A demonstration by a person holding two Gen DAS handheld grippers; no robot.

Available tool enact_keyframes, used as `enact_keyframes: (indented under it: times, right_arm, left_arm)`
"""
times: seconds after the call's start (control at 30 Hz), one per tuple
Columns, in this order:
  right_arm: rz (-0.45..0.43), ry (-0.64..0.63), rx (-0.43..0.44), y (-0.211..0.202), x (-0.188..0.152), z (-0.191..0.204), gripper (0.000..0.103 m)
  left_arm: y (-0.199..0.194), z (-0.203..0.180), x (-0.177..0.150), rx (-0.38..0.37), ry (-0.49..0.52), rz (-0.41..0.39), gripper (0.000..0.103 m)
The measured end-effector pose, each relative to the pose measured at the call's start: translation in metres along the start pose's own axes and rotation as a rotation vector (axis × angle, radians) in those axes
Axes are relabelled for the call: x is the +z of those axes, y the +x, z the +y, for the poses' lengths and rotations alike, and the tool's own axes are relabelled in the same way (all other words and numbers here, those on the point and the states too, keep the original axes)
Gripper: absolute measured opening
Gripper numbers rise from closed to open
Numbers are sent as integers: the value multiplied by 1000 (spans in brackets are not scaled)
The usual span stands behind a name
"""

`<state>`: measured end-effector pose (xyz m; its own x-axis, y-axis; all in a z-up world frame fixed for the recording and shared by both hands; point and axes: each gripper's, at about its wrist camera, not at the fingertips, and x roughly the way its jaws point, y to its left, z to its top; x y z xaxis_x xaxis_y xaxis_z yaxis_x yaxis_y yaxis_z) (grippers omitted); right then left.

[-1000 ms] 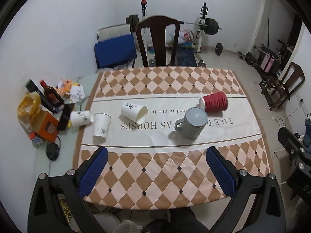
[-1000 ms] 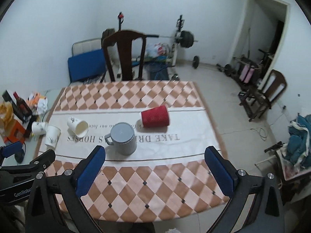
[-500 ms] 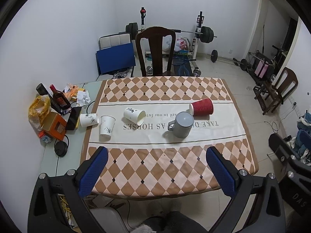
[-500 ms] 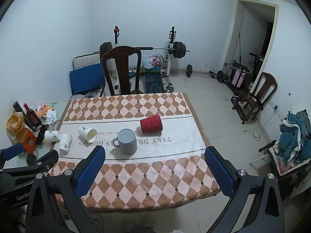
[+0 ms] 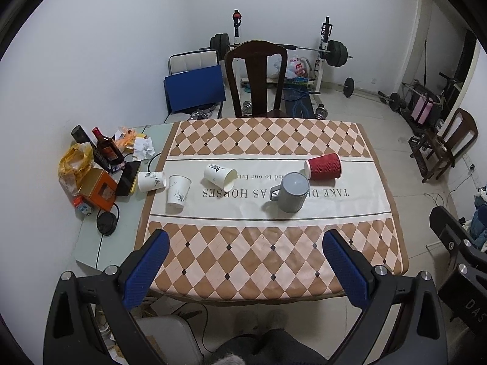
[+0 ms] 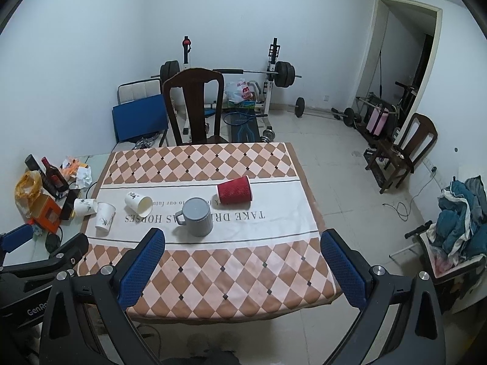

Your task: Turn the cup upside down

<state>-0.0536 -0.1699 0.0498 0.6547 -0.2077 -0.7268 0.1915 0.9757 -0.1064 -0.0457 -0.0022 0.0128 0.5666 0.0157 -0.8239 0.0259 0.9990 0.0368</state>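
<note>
Weights and a dark chair (image 5: 256,79) stand behind the checkered tabletop (image 5: 268,243), where a grey mug (image 5: 290,192) sits upside down. Both the left gripper (image 5: 243,270) and right gripper (image 6: 243,270) hang spread wide, holding nothing.

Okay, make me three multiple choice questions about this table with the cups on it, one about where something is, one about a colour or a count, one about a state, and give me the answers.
1. Where does the red ribbed paper cup lie?
A. beside the grey handled mug
B. on the dark wooden chair
C. on the floor

2. How many white paper cups are there?
A. one
B. three
C. five

3. How is the left gripper?
A. shut on the mug
B. shut on a cup
C. open

Answers: 1 A, it lies on its side just behind the mug. 2 B, one lies on the cloth, one stands, one lies at the cloth's edge. 3 C, both blue pads stand wide apart, as do the right gripper's.
</note>
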Motion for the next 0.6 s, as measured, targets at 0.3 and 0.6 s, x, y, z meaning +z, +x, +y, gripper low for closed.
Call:
enact_keyframes:
  times: [0.3,0.6]
  right_arm:
    - [18,-16,23,5,-3,-4,103]
    - [30,-17,31,8,-3,-7,103]
  left_arm:
    - [-7,1,-1,21,-12,-7,103]
    - [-10,3,0,23,-16,-9,103]
